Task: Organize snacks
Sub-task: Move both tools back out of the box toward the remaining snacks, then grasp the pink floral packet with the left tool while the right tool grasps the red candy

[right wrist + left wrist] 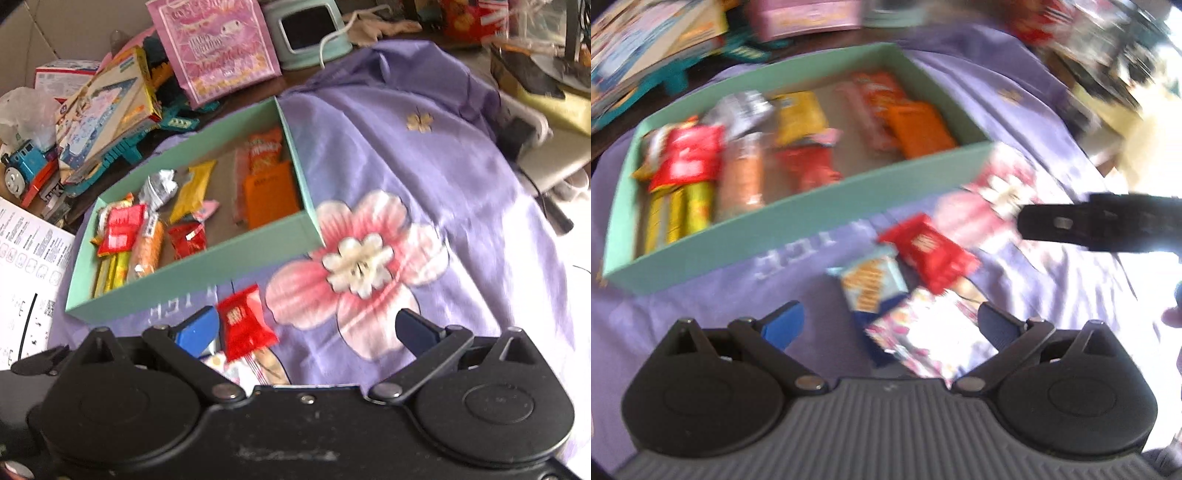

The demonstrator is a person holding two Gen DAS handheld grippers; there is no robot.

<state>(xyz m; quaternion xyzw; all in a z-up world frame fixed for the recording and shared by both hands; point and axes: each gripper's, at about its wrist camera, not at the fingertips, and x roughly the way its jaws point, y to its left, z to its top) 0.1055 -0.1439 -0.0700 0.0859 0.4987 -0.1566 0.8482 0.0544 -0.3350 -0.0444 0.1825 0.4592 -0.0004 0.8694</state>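
Left claw (888,325): fingers spread wide, nothing between them, hovering over purple cloth (1015,122) w/ loose snacks just ahead. L to R in left wrist view: mint-green box (798,218) lies on the cloth at upper left, holding yellow sticks, a red packet (689,155), a round biscuit roll, silver wrapper, yellow pack, small red pack and orange packs at its far right end. Outside the box, near its front wall: blue-and-orange packet (871,291), touching a red snack packet (932,254) to its right; a pink-patterned foil pack (923,339) lies just below both, nearest the claw. Right claw (1100,225) enters from the right edge, seen side-on there.

Right wrist view, L to R: toy train (22,170) and boxes (107,107) piled beyond the cloth; box (192,273) at centre-left; red snack packet (243,321) just beside the blue left finger (195,330); pink flower print (358,269) on the cloth. Right claw (308,330): fingers apart, gripping nothing. Left-view frame is motion-blurred; labels unreadable.
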